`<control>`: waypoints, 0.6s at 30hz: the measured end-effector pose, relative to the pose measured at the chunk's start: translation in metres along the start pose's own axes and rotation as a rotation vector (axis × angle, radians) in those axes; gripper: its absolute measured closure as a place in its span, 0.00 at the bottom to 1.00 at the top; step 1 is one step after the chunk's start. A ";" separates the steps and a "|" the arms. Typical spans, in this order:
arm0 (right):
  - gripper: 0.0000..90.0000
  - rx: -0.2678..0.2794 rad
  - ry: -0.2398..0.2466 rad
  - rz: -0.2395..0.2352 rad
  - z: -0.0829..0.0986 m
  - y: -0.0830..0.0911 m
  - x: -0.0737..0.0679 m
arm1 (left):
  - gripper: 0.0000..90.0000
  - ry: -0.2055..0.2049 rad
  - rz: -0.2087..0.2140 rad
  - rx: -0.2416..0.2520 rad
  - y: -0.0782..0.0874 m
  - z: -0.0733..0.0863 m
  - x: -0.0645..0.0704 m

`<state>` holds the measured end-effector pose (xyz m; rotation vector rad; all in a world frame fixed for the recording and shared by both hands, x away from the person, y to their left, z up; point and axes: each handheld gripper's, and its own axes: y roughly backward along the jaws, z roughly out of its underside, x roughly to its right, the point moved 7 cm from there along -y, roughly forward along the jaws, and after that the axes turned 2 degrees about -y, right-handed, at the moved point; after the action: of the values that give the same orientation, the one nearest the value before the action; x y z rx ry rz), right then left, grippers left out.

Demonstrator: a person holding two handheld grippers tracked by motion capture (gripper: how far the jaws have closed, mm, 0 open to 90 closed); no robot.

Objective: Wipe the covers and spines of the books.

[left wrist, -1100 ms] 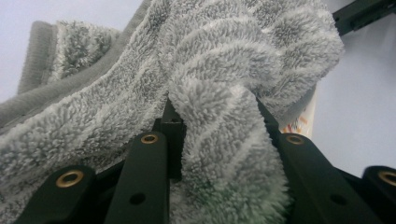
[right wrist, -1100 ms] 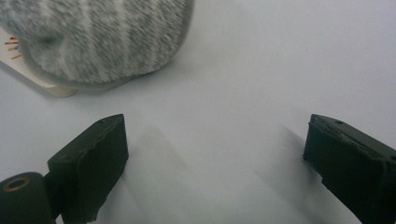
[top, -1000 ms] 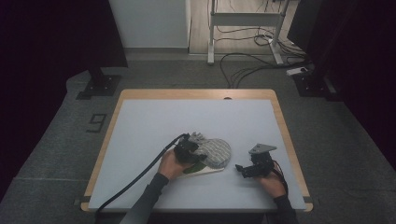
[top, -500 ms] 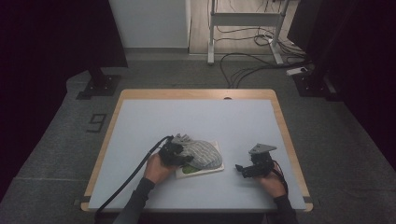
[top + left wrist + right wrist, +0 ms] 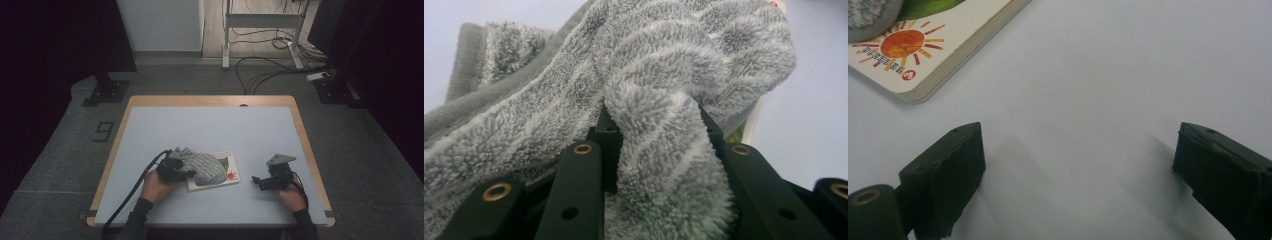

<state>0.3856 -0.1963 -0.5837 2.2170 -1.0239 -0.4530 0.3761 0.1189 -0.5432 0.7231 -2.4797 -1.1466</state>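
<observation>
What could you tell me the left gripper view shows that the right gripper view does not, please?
The left gripper view shows the left gripper shut on a fold of the grey striped fleece towel, with the fabric bunched between its jaws and draped beyond them.

The right gripper view shows the right gripper open, its jaws wide apart over bare table, and the board book with a printed orange sun on its cover.

Both share the pale table surface, an edge of the book and part of the towel lying on it.
</observation>
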 end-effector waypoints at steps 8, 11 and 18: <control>0.06 0.000 0.000 0.000 0.000 0.000 0.000 | 0.73 0.002 0.009 -0.009 0.007 0.011 0.006; 0.06 0.000 0.000 0.000 0.000 0.000 0.000 | 0.73 0.000 0.011 -0.013 0.009 0.015 0.010; 0.06 0.000 0.000 0.000 0.000 0.000 0.000 | 0.73 0.010 0.036 -0.010 0.011 0.024 0.016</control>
<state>0.3856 -0.1962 -0.5838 2.2168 -1.0239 -0.4530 0.3478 0.1309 -0.5485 0.6772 -2.4668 -1.1400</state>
